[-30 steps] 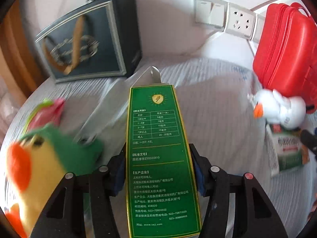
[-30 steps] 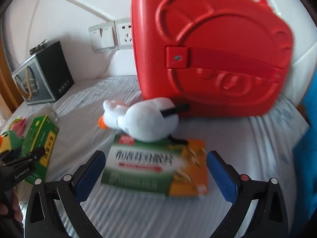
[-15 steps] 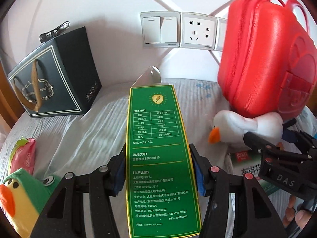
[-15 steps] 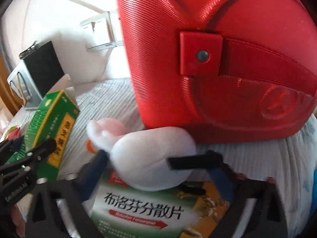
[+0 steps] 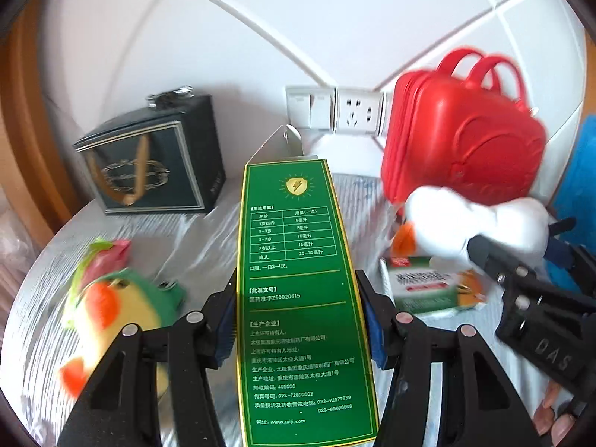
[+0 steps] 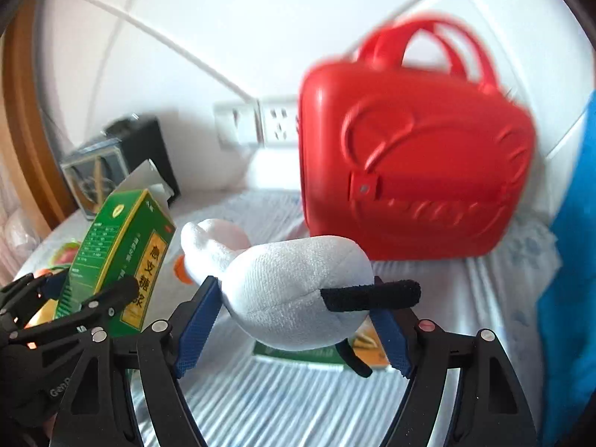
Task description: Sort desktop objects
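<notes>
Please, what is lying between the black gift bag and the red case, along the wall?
In the left wrist view, the wall switch and socket panel sits between the black gift bag and the red case. The raised green box also crosses that stretch.

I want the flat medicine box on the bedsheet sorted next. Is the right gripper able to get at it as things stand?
Probably not yet. The right gripper is shut on the white plush goose, which fills the space between its fingers, and the flat medicine box lies under the goose. It would have to set the goose down first.
</notes>
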